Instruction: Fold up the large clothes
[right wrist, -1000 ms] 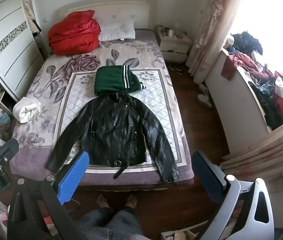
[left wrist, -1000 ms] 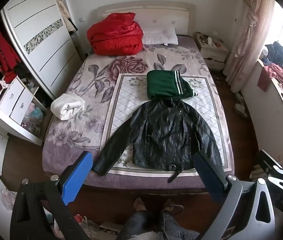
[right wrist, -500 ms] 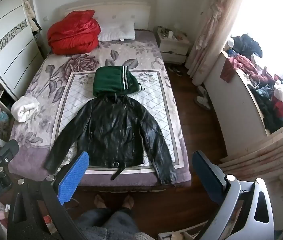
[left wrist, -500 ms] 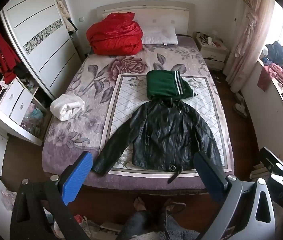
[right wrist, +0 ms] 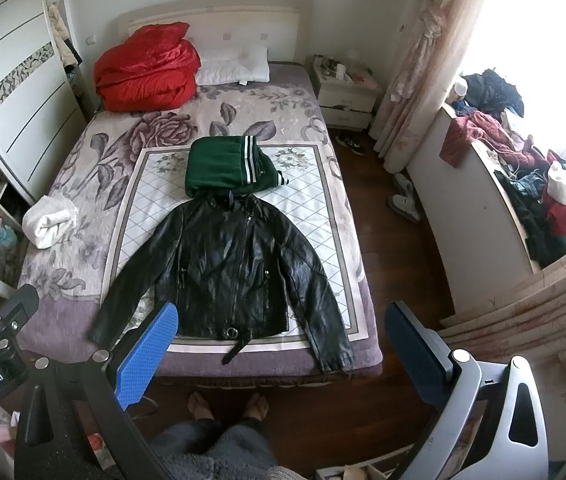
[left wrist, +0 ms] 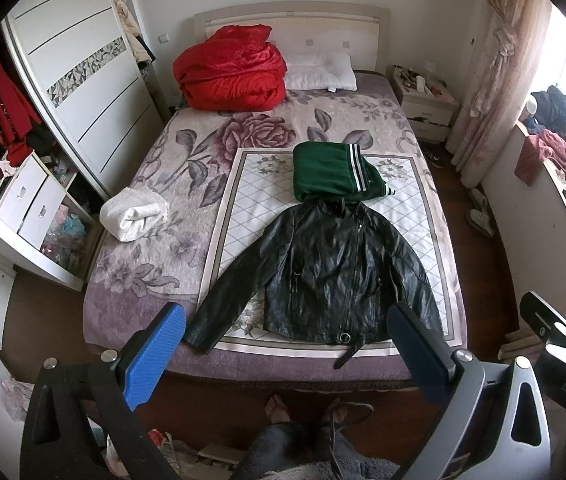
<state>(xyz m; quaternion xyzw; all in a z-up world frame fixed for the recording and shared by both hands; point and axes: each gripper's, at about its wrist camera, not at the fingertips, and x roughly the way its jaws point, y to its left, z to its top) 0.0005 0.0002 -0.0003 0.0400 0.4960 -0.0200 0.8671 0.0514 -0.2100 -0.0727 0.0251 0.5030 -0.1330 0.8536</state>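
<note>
A black leather jacket (left wrist: 331, 272) lies flat, front up, sleeves spread, on the white quilted mat at the foot of the bed; it also shows in the right wrist view (right wrist: 231, 268). A folded green garment with white stripes (left wrist: 333, 172) lies just beyond its collar, also in the right wrist view (right wrist: 227, 168). My left gripper (left wrist: 283, 344) is open and empty, held high above the foot of the bed. My right gripper (right wrist: 279, 340) is open and empty, likewise above and short of the jacket's hem.
The bed (left wrist: 155, 288) carries a red bundle (left wrist: 231, 70), a white pillow (left wrist: 319, 72) and a rolled white cloth (left wrist: 133, 218). A wardrobe (left wrist: 83, 80) stands left, a nightstand (right wrist: 347, 92) and a cluttered ledge (right wrist: 523, 184) right. My feet (right wrist: 227, 406) stand on the wood floor.
Both grippers have drawn slightly back and up, so the bed sits a little higher and smaller in view. The jacket and both jaws are unchanged.
</note>
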